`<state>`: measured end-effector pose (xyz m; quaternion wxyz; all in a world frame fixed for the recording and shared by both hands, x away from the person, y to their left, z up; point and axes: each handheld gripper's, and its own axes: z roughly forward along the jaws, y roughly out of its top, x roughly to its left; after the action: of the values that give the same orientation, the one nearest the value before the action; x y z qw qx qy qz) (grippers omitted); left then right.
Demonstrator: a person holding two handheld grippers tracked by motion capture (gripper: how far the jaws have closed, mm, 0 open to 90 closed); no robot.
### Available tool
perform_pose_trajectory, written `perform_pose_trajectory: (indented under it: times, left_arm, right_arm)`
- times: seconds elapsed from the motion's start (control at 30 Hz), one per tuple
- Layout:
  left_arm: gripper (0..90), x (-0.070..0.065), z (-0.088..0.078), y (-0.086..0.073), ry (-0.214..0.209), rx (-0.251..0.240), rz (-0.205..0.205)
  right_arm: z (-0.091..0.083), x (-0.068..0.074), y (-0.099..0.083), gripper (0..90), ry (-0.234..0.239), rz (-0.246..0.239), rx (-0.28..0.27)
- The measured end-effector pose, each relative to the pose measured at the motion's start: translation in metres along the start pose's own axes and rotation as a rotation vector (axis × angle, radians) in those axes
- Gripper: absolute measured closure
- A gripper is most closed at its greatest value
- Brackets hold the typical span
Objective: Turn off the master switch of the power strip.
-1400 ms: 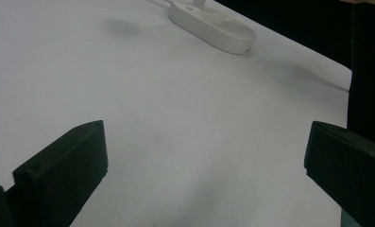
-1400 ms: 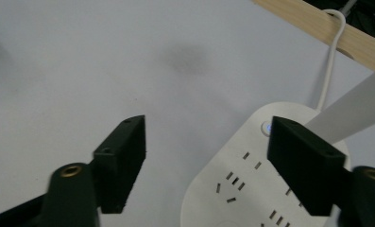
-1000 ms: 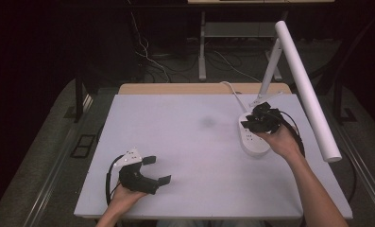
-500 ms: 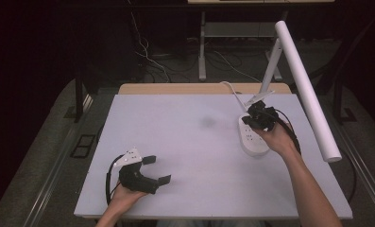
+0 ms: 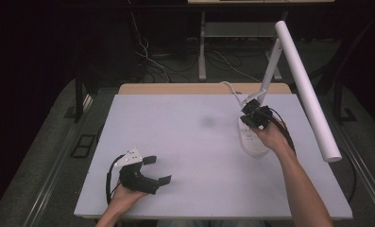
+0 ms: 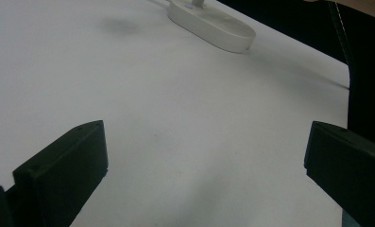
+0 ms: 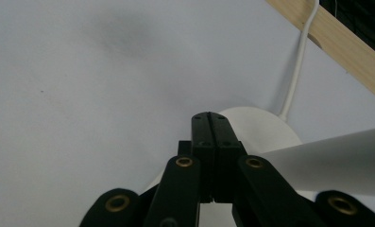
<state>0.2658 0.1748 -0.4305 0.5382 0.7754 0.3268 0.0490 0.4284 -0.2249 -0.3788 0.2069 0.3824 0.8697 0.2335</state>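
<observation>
A white desk lamp stands at the table's right: an oval base (image 5: 253, 144), a slanted arm (image 5: 270, 71) and a long tube head (image 5: 308, 94). My right gripper (image 5: 248, 111) hovers low over the far end of the base, beside the foot of the arm. In the right gripper view its jaws (image 7: 211, 120) are pressed together, shut with nothing between them, in front of the base (image 7: 270, 125) and the arm (image 7: 327, 163). My left gripper (image 5: 157, 170) rests at the front left, open and empty (image 6: 204, 156). From there the lamp base (image 6: 213, 26) lies far ahead.
The lamp's white cable (image 5: 230, 87) runs off the back over the wooden table edge (image 5: 175, 89). A white sheet (image 5: 185, 132) covers the tabletop, with a faint dark smudge (image 5: 206, 122) near its middle. Beyond the table are dark floor, cables and a stand's legs.
My right hand has shifted a little toward the lamp's arm foot and sunk closer to the base. The left hand and gripper have stayed put.
</observation>
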Motion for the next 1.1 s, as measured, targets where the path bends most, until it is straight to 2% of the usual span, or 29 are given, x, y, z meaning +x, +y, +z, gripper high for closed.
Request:
perform_pose_trajectory:
  times: [0.23,0.63,0.9,1.1]
  left_arm:
    - [0.0,0.0,0.0,0.0,0.002,0.005,0.004]
    - [0.0,0.0,0.0,0.0,-0.001,0.008,0.009]
    - [0.0,-0.001,0.0,0.0,-0.003,0.007,0.009]
    - [0.0,0.0,-0.001,0.0,-0.003,0.006,0.009]
  right_arm:
    - [0.012,-0.001,0.004,89.0,-0.022,-0.002,0.065]
    - [0.026,-0.005,0.005,89.0,-0.063,0.008,0.119]
    - [0.034,-0.003,0.011,89.0,-0.07,-0.01,0.131]
    - [0.035,-0.005,0.01,89.0,-0.088,0.003,0.143]
